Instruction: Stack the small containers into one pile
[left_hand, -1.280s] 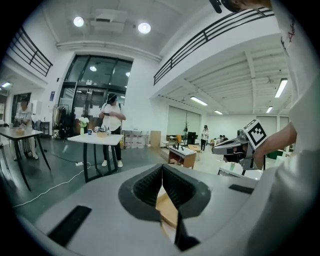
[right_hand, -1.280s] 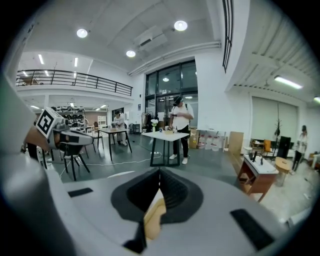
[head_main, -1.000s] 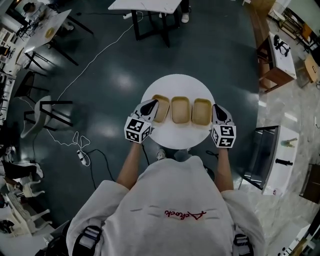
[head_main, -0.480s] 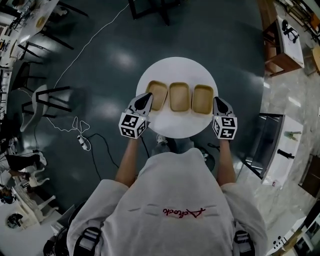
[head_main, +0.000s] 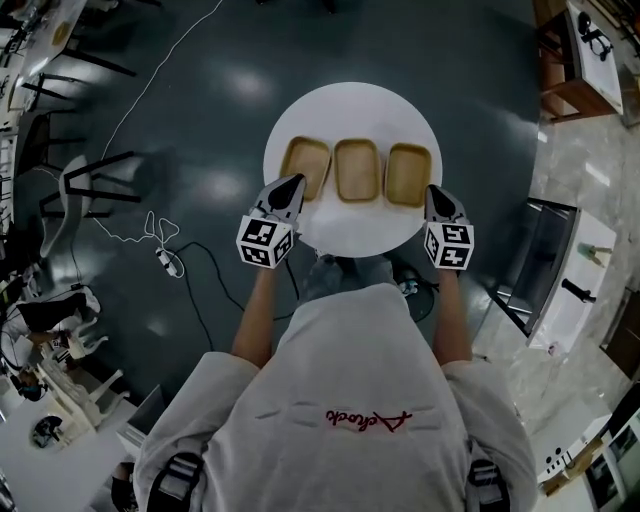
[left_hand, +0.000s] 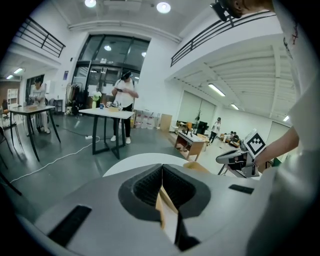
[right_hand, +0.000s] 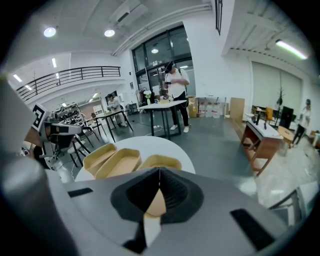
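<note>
- Three small tan containers side by side in one row on the round white table (head_main: 350, 105): left container (head_main: 305, 168), middle container (head_main: 357, 170), right container (head_main: 408, 175). All open side up, none stacked.
- Same row and same order as a second ago, with no container shifted on the table.
- Left gripper (head_main: 295, 181) at the table's near-left rim, tip over the left container's near-left corner in the head view. Touching or just above, impossible to tell.
- Compared with a second ago, sunk closer to the table top, at much the same spot beside that container.
- In the left gripper view, jaws pressed together with nothing between the pads; only the table's edge and a bit of a container beyond them.
- Right gripper (head_main: 434, 190) at the table's right rim, tip just beside the right container's near-right corner. Also lower than a second ago, and nearer that container's near end than before.
- In the right gripper view, jaws closed on each other and empty, with all three containers past the tips and the left gripper across the table.
- In the head view, table and row higher in the frame than a second ago.
</note>
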